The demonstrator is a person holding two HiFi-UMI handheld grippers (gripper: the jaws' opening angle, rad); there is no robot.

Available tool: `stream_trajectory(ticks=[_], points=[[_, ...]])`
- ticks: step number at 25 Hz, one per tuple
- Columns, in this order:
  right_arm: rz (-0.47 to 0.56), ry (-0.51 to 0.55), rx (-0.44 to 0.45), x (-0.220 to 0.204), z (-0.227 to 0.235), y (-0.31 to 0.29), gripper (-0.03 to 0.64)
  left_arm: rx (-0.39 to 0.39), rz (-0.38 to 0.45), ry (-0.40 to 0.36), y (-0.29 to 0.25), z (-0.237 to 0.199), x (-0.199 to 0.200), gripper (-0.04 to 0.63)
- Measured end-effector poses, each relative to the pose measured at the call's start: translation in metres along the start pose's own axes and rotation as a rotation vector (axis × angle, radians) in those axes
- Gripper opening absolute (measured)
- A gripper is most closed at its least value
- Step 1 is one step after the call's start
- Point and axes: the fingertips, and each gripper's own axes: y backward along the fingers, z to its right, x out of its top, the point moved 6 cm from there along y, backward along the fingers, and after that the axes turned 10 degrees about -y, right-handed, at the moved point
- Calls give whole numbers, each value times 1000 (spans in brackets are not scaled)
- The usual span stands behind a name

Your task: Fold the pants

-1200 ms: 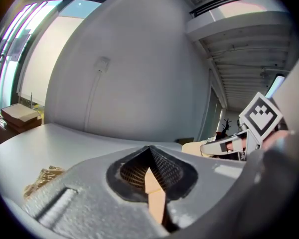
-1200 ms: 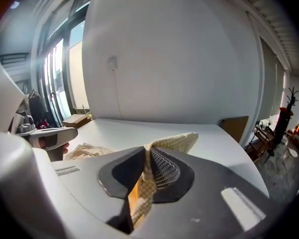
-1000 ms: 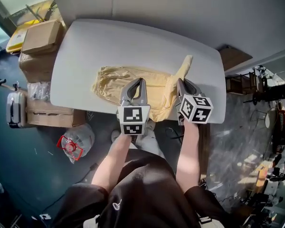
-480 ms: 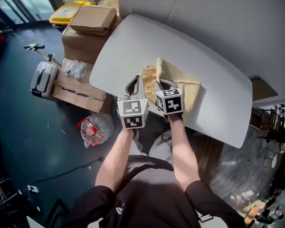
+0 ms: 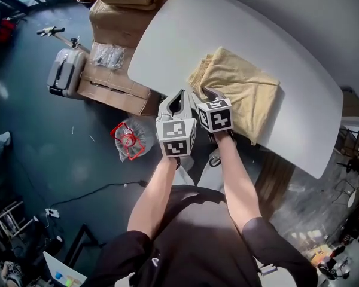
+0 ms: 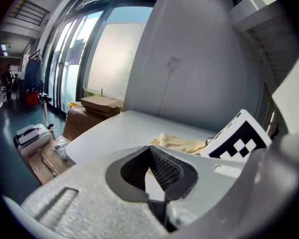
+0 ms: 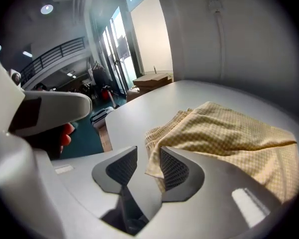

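Observation:
The yellow checked pants [image 5: 242,91] lie folded in a flat stack on the white table [image 5: 173,40], near its front edge. My right gripper [image 5: 204,94] is at the stack's near left corner. In the right gripper view its jaws [image 7: 148,151] stand apart and have just been opening. A loose corner of the pants [image 7: 229,133] hangs between them against the right pad, unpressed. My left gripper [image 5: 180,94] hovers just left of it at the table edge. Its tips [image 6: 150,149] meet with nothing between them, and the pants [image 6: 182,143] show beyond them.
Cardboard boxes [image 5: 128,17] are stacked on the dark floor left of the table. A grey suitcase [image 5: 64,70] and a clear bag with red handles [image 5: 128,145] lie nearby. A pale wall rises behind the table [image 6: 124,128].
The right gripper carried the lifted end of the pants leftward over the rest, and the pants now lie folded flat. Its jaws have parted. Both grippers moved left and down.

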Motion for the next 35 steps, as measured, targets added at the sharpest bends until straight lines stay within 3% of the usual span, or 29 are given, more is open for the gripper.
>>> stream_trajectory(ticks=[2,7,13,17,21,23,26,29,35], points=[[23,-37,24,5,1,8,140,-22,3,-9,-1,4,3,3],[163,-56,49,29,1,56,91,-105,33,59,-9,15,21,3],[399,-67,-64,57,32,154,39,-176,117,85,-9,47,58,3],[614,-64,-188,62,51,224,5,-255,164,6,-9,81,81,3],[818,-68,-322,54,63,282,5,-341,237,-168,-1,125,114,3],[856,-90,-335,54,68,298,5,-376,300,-237,6,142,134,3],[879,-103,-335,57,71,313,5,-415,368,-265,21,161,160,3],[920,-98,-343,63,68,325,5,-399,418,-326,30,166,173,3],[955,-92,-365,62,62,331,5,-360,441,-359,38,158,172,3]])
